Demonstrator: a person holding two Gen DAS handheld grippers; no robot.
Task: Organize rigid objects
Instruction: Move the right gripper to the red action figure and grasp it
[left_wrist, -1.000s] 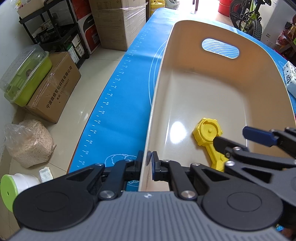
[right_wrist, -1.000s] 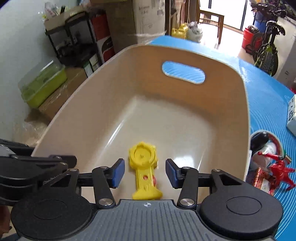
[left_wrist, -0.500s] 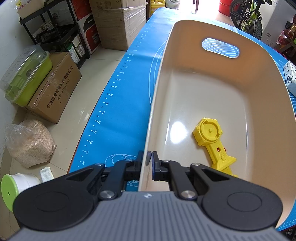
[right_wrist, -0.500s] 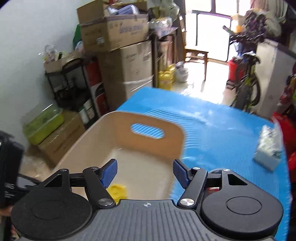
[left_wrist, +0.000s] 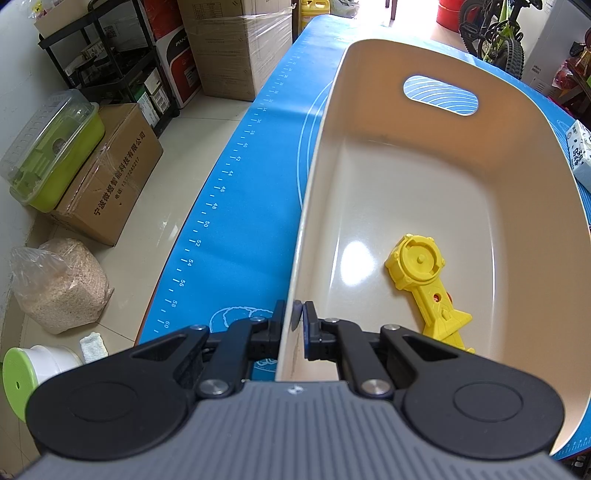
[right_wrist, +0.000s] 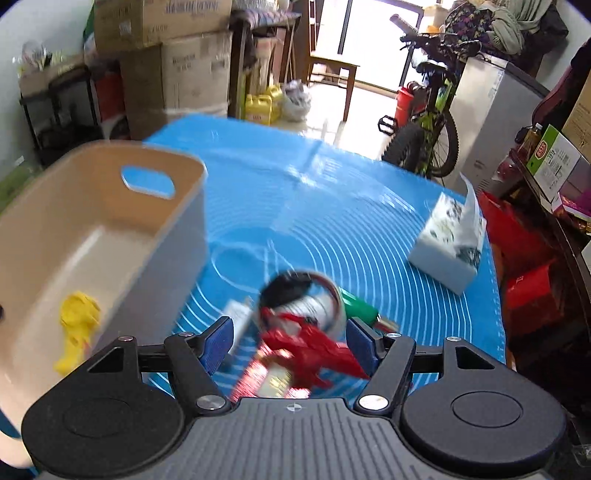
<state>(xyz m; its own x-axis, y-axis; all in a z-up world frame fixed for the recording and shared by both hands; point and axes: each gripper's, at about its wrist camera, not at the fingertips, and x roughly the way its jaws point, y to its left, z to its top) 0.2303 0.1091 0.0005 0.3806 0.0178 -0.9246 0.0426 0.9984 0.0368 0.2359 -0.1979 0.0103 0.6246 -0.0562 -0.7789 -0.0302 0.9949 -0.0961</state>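
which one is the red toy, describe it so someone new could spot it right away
Start at the beige bin on the blue mat. Just right of the bin lies a small pile, and the red toy sits at its near edge, between the open right gripper's fingers. It is the only bright red, spiky piece; the things behind it are blurred.

We see the right wrist view smeared by motion, so the red toy (right_wrist: 310, 347) and the roll (right_wrist: 314, 299) behind it stay unclear; the yellow toy's (left_wrist: 424, 280) tail hides behind the left gripper (left_wrist: 297, 319).
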